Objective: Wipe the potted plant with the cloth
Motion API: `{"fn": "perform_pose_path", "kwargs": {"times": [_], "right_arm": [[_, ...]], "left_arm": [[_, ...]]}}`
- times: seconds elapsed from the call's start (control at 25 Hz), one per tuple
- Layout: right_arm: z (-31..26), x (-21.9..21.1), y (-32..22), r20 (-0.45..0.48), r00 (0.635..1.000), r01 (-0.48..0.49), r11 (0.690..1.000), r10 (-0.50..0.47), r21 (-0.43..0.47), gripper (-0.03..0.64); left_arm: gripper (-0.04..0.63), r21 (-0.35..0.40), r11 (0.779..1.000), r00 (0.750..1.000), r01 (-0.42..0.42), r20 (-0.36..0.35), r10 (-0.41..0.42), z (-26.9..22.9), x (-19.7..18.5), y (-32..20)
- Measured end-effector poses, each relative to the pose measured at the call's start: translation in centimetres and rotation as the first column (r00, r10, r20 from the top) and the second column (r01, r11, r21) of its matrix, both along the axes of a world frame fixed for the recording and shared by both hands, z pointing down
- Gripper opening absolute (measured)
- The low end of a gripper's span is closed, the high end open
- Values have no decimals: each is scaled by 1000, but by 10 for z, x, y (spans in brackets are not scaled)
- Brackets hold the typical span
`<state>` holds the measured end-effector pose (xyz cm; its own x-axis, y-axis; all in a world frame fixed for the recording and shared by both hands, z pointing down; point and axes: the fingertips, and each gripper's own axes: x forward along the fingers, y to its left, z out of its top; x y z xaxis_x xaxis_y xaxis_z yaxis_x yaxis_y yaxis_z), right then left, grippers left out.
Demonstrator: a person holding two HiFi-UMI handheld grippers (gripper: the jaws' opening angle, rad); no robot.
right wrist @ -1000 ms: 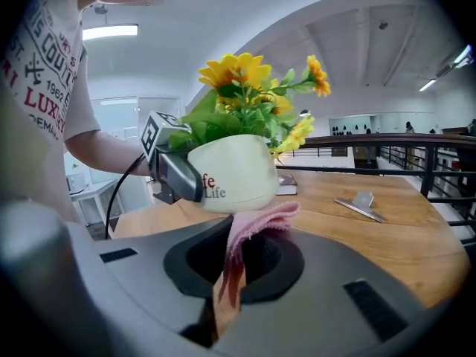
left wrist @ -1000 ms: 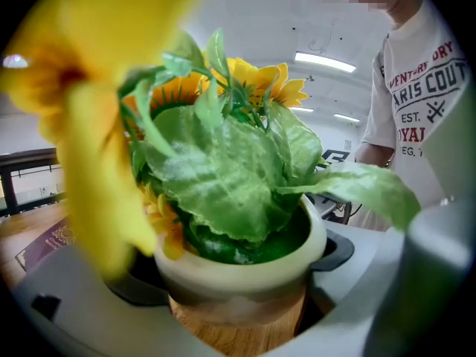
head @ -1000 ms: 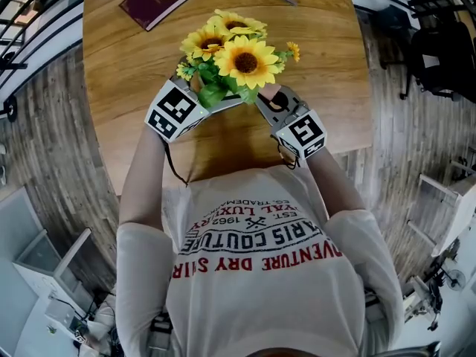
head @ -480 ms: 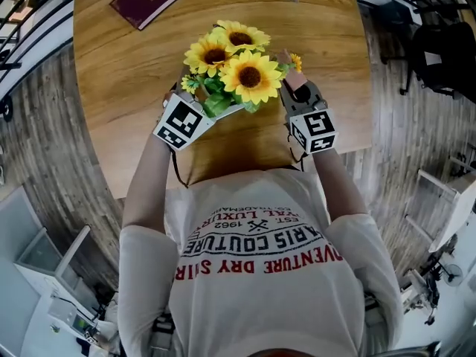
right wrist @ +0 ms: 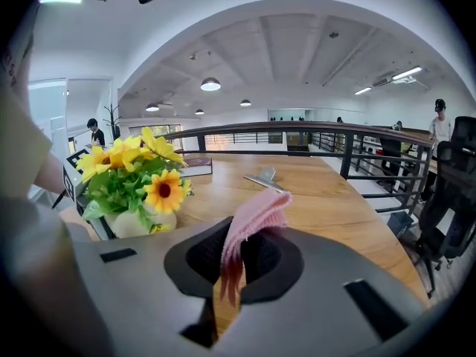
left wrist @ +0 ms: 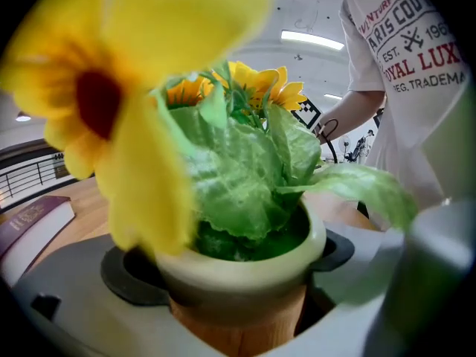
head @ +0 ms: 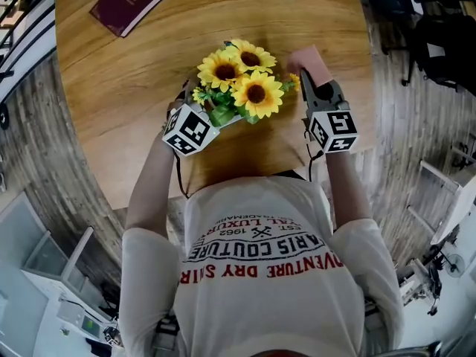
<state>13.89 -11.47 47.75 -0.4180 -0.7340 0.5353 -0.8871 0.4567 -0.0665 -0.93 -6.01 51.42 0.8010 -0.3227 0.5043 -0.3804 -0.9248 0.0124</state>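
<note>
Left gripper [left wrist: 232, 303] is clamped on the potted plant [left wrist: 245, 244] at its pot. Right gripper [right wrist: 234, 265] pinches the pink cloth [right wrist: 256, 216] tight, just beside the sunflowers [head: 256, 93], over the wooden table [head: 141, 65].

The potted plant [head: 239, 80] of sunflowers stands on the wooden worktop [head: 141, 73]. The left gripper [head: 207, 119] reaches under its leaves; the right gripper [head: 318, 89], just beside the blooms, carries a pink cloth [head: 311, 61]. A maroon booklet [head: 134, 2] lies well apart.

Yellow-flowered potted plant [head: 239, 89] stands upright; pink cloth [head: 312, 62] bunched near it.
</note>
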Motion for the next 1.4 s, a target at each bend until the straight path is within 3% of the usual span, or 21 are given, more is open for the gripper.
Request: {"fn": "perform_pose_path", "kwargs": {"times": [0.36, 0.64, 0.92, 1.12, 1.4], "right_arm": [[21, 3, -13, -24, 1000, 6, 1000, -6, -5, 37], [14, 10, -11, 62, 997, -49, 999, 50, -17, 37], [-2, -2, -13, 55, 997, -48, 998, 46, 30, 37], [-18, -10, -13, 28, 999, -30, 997, 28, 75, 37], [-55, -19, -7, 7, 1000, -11, 987, 10, 159, 37]], "left_arm": [[558, -2, 997, 995, -71, 66, 71, 32, 11, -4], [558, -42, 997, 996, -59, 68, 62, 33, 14, -3], [560, 36, 999, 998, 26, 60, -29, 25, 1, -8], [560, 44, 995, 995, 94, 40, -96, 10, -15, -3], [558, 117, 963, 970, 244, -11, -244, -46, -39, 5]]}}
